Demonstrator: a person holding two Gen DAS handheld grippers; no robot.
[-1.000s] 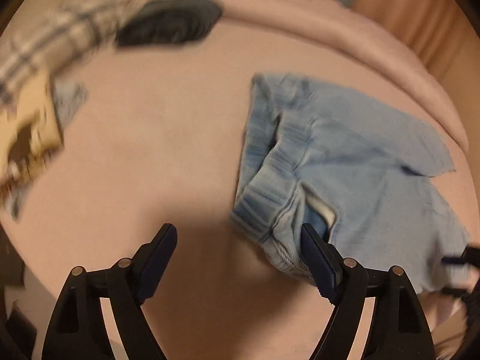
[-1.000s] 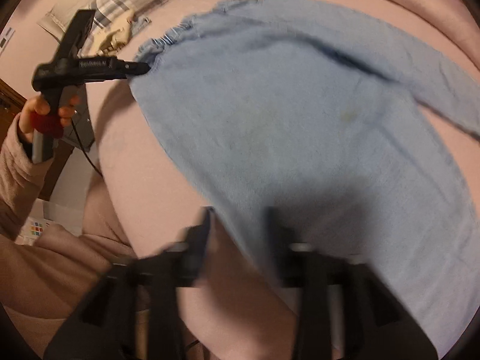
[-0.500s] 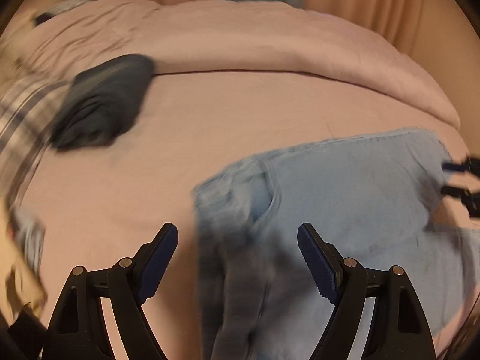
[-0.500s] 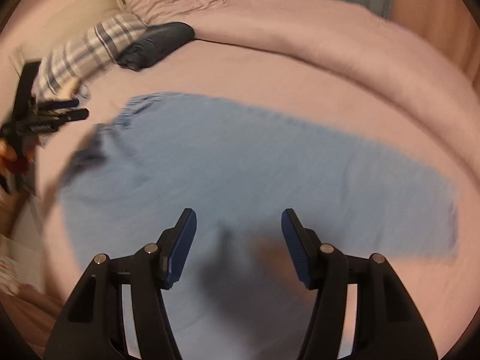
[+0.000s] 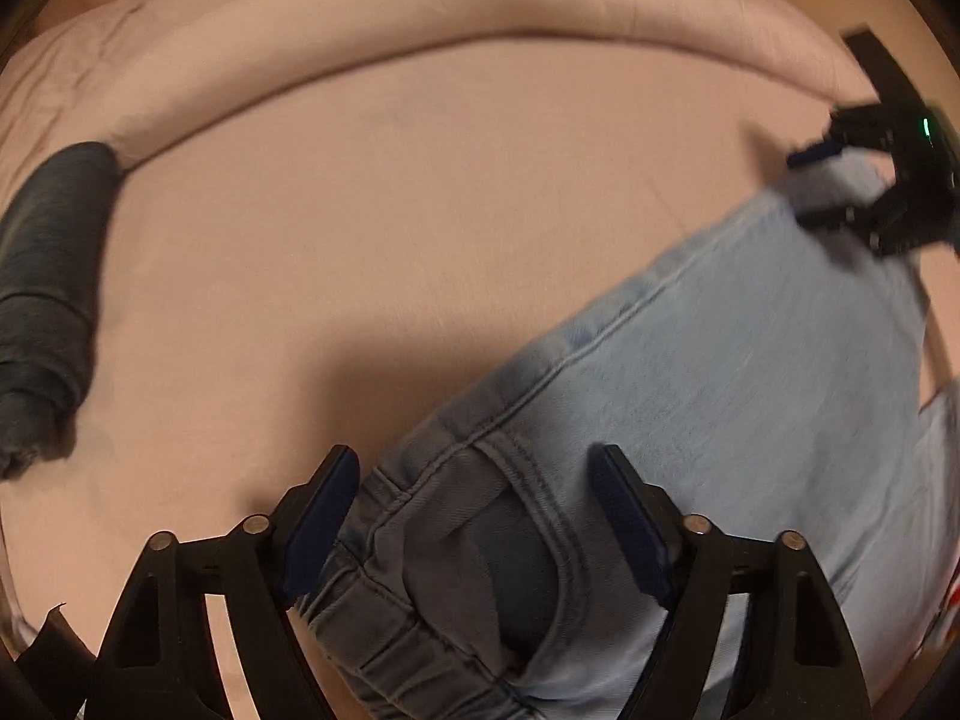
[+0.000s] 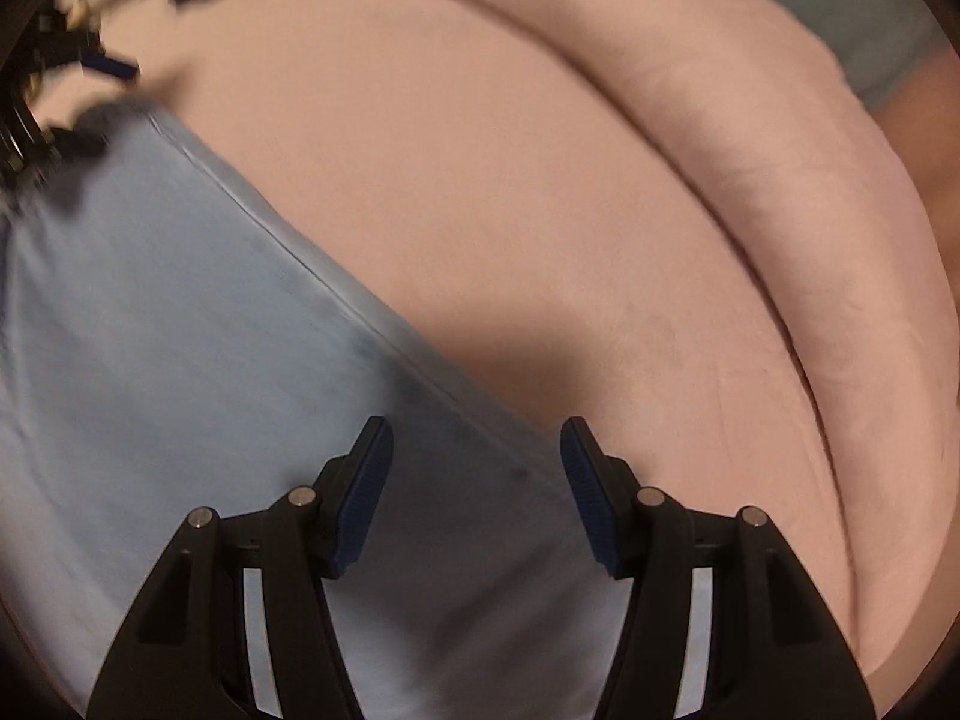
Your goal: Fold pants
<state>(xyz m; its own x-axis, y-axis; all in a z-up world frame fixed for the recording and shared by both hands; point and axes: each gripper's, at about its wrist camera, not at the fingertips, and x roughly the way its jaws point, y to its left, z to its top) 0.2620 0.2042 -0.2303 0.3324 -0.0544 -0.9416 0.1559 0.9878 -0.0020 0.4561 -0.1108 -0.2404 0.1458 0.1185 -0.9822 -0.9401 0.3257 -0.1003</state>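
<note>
The light blue denim pants (image 5: 750, 372) lie spread flat on the pink bed sheet (image 5: 420, 210), in the near part of the bed. Their elastic waistband and a front pocket sit directly under the left claw (image 5: 474, 516), and one long leg runs away toward the right claw (image 6: 477, 492).

A second ago the pants were still bunched, with the waist folded over itself. Now the cloth looks smooth and stretched out, and both claws have travelled along it to opposite ends: the left one above the waistband, the right one above the long side seam of a leg, near its edge.

The left claw stands wide and its jaws have just been closing a little, with the waistband between the pads but not pressed by them. The right claw stands half wide over the leg edge, and it holds nothing.

In my judgement the spreading step is finished and the first fold is about to begin, each claw needing to pinch its end of the garment.

A dark grey folded garment (image 5: 48, 300) rests well apart at the left, beside the rolled pink duvet (image 5: 480, 6).
</note>
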